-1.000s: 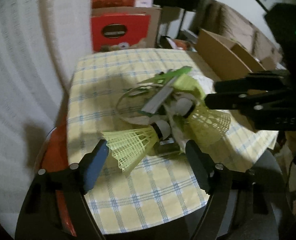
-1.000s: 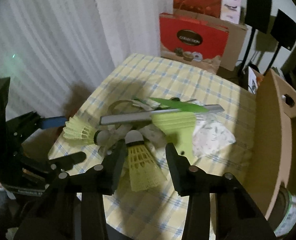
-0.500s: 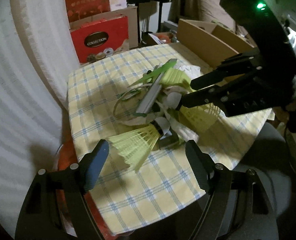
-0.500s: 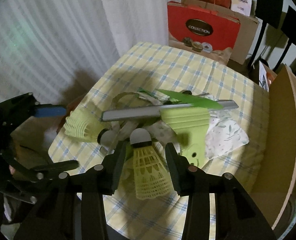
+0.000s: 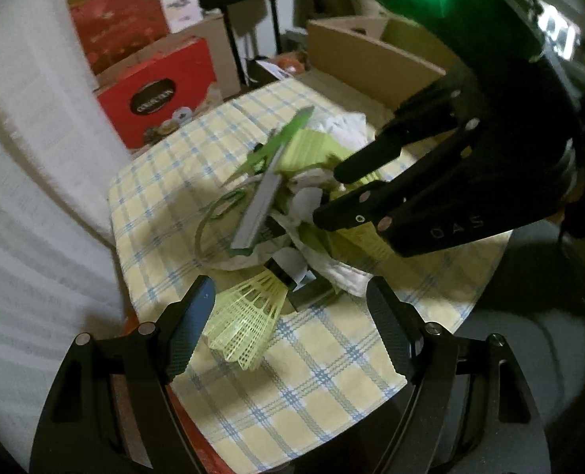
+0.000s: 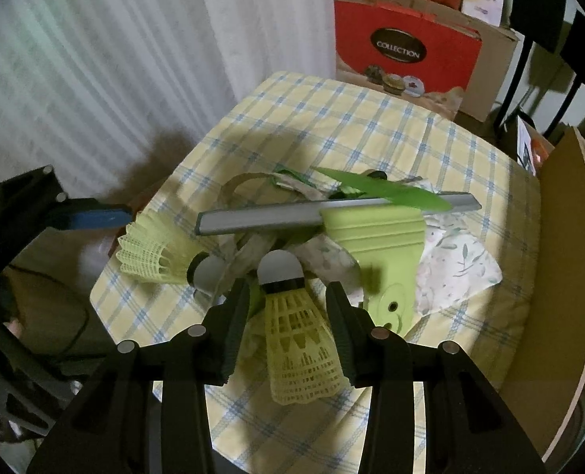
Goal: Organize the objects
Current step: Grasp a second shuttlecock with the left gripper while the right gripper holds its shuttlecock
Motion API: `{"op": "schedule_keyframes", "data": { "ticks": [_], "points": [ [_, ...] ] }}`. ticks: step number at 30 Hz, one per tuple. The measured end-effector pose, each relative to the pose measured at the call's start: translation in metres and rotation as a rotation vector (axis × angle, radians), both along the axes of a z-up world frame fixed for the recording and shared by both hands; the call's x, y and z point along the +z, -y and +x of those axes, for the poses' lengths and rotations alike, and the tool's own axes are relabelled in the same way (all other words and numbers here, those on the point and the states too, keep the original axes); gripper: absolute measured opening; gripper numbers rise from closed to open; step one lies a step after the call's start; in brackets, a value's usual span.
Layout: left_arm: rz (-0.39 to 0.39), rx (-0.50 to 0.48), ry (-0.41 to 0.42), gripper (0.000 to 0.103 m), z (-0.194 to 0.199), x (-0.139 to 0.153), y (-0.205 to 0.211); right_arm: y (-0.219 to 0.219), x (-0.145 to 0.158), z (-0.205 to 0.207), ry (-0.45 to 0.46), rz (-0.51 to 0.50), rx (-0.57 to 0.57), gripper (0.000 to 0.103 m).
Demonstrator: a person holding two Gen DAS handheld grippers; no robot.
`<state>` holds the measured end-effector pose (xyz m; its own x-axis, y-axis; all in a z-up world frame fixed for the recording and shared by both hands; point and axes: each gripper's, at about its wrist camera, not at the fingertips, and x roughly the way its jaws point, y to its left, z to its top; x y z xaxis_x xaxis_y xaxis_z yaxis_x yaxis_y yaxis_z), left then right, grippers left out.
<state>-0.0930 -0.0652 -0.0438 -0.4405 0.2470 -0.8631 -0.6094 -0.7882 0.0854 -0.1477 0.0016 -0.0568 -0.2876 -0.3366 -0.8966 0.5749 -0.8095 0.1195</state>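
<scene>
My right gripper (image 6: 288,304) straddles a shuttlecock (image 6: 292,324) near the table (image 6: 332,126) front edge, pads not visibly pressing; I should close gently on its skirt; left gripper (image 5: 288,328) gapes wide, holding nothing.

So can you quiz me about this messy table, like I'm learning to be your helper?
1. True or false: the grey bar stands upright on its end.
2. What sits between the fingers of the right hand-held gripper? A) a yellow shuttlecock B) a spoon C) a sock
3. How many yellow shuttlecocks lie on the checked tablecloth?

Key: 1 false, it lies flat across the pile; 2 A; 3 two.
</scene>
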Motion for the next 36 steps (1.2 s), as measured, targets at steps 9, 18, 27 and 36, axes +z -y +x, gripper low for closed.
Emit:
{"op": "schedule_keyframes", "data": {
  "ticks": [9, 18, 27, 36],
  "points": [
    [-0.084, -0.038, 0.057, 0.051, -0.018, -0.021, 0.0, -0.002, -0.007, -0.002, 0.026, -0.004, -0.001, 0.036],
    [-0.138, -0.067, 0.06, 0.052, -0.023, -0.029, -0.01, 0.002, -0.013, -0.002, 0.016, 0.018, 0.013, 0.036],
    [-0.186, -0.118, 0.032, 0.046, -0.016, -0.034, -0.013, 0.004, -0.013, 0.001, -0.012, 0.052, 0.027, 0.029],
    [-0.15, -0.058, 0.029, 0.029, -0.006, -0.026, -0.005, -0.011, -0.005, 0.009, -0.037, 0.009, -0.008, 0.027]
  ]
}}
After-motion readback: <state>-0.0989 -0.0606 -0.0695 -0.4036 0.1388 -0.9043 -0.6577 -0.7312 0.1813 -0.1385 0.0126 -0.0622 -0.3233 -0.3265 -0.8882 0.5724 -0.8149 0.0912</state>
